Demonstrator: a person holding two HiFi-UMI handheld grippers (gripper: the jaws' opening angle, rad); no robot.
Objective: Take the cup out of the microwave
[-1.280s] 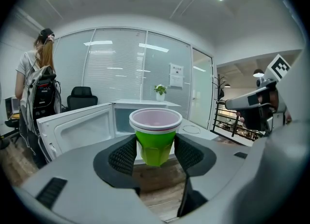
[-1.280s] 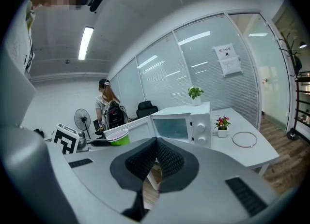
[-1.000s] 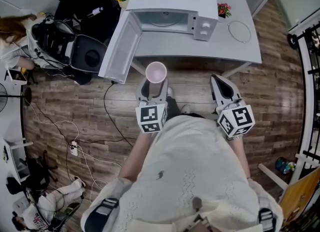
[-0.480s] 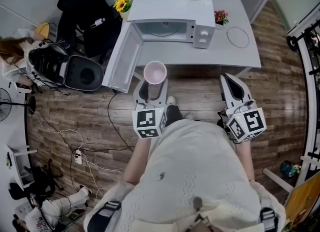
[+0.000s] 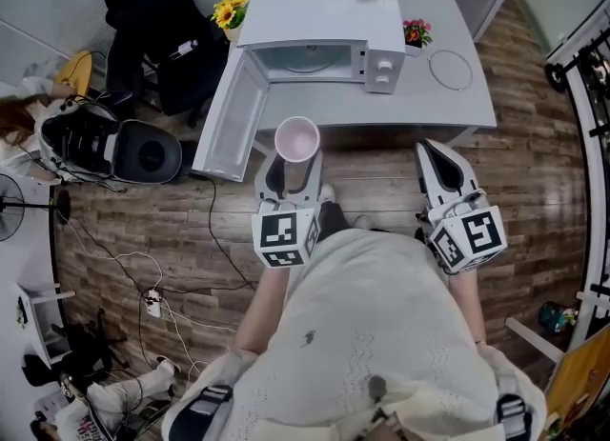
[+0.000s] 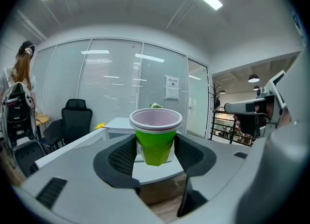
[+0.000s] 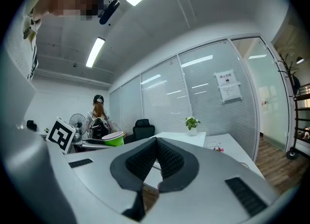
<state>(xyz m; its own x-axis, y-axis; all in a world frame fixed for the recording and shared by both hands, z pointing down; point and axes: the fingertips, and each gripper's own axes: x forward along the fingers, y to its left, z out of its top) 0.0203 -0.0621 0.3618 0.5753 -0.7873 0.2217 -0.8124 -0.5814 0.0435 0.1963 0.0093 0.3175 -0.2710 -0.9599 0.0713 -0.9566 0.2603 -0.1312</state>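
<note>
Your left gripper (image 5: 291, 170) jaws clasp the likely light, crushable cup (image 5: 296, 138) mid-wall, so squeeze gently; right gripper (image 5: 434, 158) jaws closed, empty.

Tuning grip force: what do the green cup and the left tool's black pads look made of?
Green cup with pale pink inside: likely thin plastic, smooth, slightly glossy, rolled rim; coated paper can't be ruled out. Black pads of the left tool: look like rubber, matt, fine dotted grip texture.

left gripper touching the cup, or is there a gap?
Touching. The left gripper view shows the left gripper with its pads pressed against both sides of the cup.
</note>
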